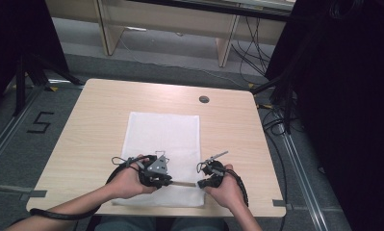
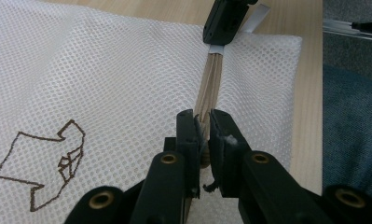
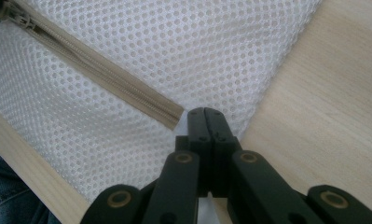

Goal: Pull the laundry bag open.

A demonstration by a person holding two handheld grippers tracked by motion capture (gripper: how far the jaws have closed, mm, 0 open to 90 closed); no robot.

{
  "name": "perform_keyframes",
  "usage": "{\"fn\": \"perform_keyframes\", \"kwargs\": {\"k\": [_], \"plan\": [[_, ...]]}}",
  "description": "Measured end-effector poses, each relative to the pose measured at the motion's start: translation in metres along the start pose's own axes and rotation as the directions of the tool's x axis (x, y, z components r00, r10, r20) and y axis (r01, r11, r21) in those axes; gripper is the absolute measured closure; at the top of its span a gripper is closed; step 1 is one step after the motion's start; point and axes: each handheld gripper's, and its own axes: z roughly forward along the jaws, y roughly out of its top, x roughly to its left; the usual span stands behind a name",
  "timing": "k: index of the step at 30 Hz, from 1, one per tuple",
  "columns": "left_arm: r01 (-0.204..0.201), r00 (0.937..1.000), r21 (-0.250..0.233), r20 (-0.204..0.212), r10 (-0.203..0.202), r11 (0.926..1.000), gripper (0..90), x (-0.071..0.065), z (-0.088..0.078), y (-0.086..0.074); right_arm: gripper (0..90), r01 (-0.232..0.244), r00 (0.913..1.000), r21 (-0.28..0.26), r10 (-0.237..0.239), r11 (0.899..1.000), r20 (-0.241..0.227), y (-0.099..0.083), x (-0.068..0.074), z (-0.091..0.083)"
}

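Looks like a lab data-capture station, not a home or office. Bare wood desk (image 1: 98, 120) with a cable grommet (image 1: 204, 99) stands on grey carpet between black curtains (image 1: 353, 96), with tripod legs (image 1: 31, 72) at left, loose cables (image 1: 249, 53) on the floor at the back, and a taped "5" (image 1: 39, 122) on the floor marking the station. Floor rails (image 1: 298, 168) run along the desk's right side, tape tabs (image 1: 35, 194) sit at the desk's near corners, and plain wood furniture (image 1: 165, 24) lines the back wall.
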Motion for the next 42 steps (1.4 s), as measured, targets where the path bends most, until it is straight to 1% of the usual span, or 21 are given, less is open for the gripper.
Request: {"fn": "perform_keyframes", "kwargs": {"k": [5,11,13,14,15,16,18,19,20,22,25,26,27,31,32,33,35,36,38,41,42], "plan": [[-0.004,1.0,0.005,0.0,0.004,1.0,82.2,0.001,0.0,0.0,90.0,0.0,1.0,-0.001,0.0,1.0,0.0,0.0,0.0,0.0],[0.003,1.0,-0.003,0.008,-0.003,1.0,82.2,0.001,0.0,-0.002,90.0,0.002,1.0,-0.001,-0.002,1.0,-0.004,0.0,0.0,0.0],[-0.004,1.0,0.0,0.007,0.004,1.0,82.3,0.001,0.001,-0.002,90.0,0.004,1.0,0.0,-0.004,1.0,-0.003,0.0,0.0,0.0],[-0.016,0.9998,0.002,0.007,0.016,0.9999,82.3,0.002,0.0,-0.002,90.0,0.004,1.0,0.0,-0.004,1.0,-0.003,0.0,0.0,0.0],[-0.006,0.9999,0.001,0.008,0.006,1.0,82.3,0.001,0.001,-0.002,90.0,0.004,1.0,-0.001,-0.004,1.0,-0.002,0.0,0.0,0.0],[-0.009,0.9999,0.001,0.008,0.009,1.0,82.2,0.001,0.001,-0.002,90.0,0.002,1.0,0.0,-0.002,1.0,0.001,0.0,0.001,0.0],[0.007,0.9999,-0.002,0.009,-0.007,1.0,82.3,0.0,0.001,-0.003,90.0,0.007,1.0,-0.002,-0.007,1.0,0.0,0.0,0.001,0.0],[0.005,0.9999,-0.002,0.01,-0.005,1.0,82.3,0.0,0.001,-0.003,90.0,0.008,1.0,-0.003,-0.008,1.0,0.0,0.0,0.001,0.0],[0.006,0.9999,-0.002,0.01,-0.006,1.0,82.2,0.0,0.001,-0.004,90.0,0.027,0.9996,-0.008,-0.027,1.0,-0.008,0.0,-0.001,0.001],[-0.007,1.0,0.015,0.003,0.007,0.9999,82.3,0.001,-0.001,-0.005,90.0,0.025,0.9996,-0.009,-0.025,1.0,-0.01,0.0,-0.001,0.001],[0.028,0.9995,0.001,0.016,-0.028,0.9996,82.3,0.002,-0.002,-0.007,90.0,0.032,0.9994,-0.011,-0.032,0.999,-0.01,0.001,-0.001,0.001],[0.015,0.9998,0.0,0.014,-0.015,0.9999,82.3,0.003,-0.003,-0.007,90.0,0.033,0.9994,-0.012,-0.033,0.999,-0.01,0.001,-0.002,0.001],[0.024,0.9996,-0.004,0.015,-0.024,0.9997,82.3,0.002,-0.003,-0.007,90.0,0.032,0.9994,-0.012,-0.032,0.999,-0.01,0.001,-0.002,0.001],[-0.001,1.0,0.007,0.008,0.001,1.0,82.2,0.002,-0.002,-0.007,90.0,0.032,0.9994,-0.012,-0.032,0.999,-0.009,0.0,-0.001,0.001],[0.016,0.9998,-0.002,0.011,-0.016,0.9999,82.3,0.002,-0.002,-0.008,90.0,0.032,0.9994,-0.012,-0.032,0.999,-0.009,0.0,-0.001,0.001],[0.017,0.9998,0.0,0.014,-0.017,0.9999,82.3,0.002,-0.002,-0.008,90.0,0.031,0.9995,-0.012,-0.031,0.999,-0.01,0.0,-0.001,0.001],[0.013,0.9999,0.003,0.011,-0.013,0.9999,82.3,0.002,-0.002,-0.009,90.0,0.025,0.9996,-0.009,-0.025,1.0,-0.011,0.0,-0.001,0.001],[0.005,1.0,0.008,0.007,-0.006,1.0,82.3,0.002,-0.002,-0.009,90.0,0.026,0.9996,-0.01,-0.026,1.0,-0.011,0.0,-0.001,0.001],[0.009,0.9999,0.008,0.011,-0.009,0.9999,82.3,0.003,0.0,-0.01,90.0,0.034,0.9993,-0.013,-0.034,0.999,-0.011,0.0,-0.001,0.001],[0.001,1.0,0.017,0.005,-0.002,0.9999,82.3,0.003,0.0,-0.011,90.0,0.036,0.9993,-0.014,-0.036,0.999,-0.01,0.0,-0.001,0.001],[-0.022,0.9997,0.028,-0.002,0.022,0.9994,82.3,0.003,0.0,-0.011,90.0,0.037,0.9993,-0.014,-0.037,0.999,-0.01,0.0,-0.001,0.001]]}}
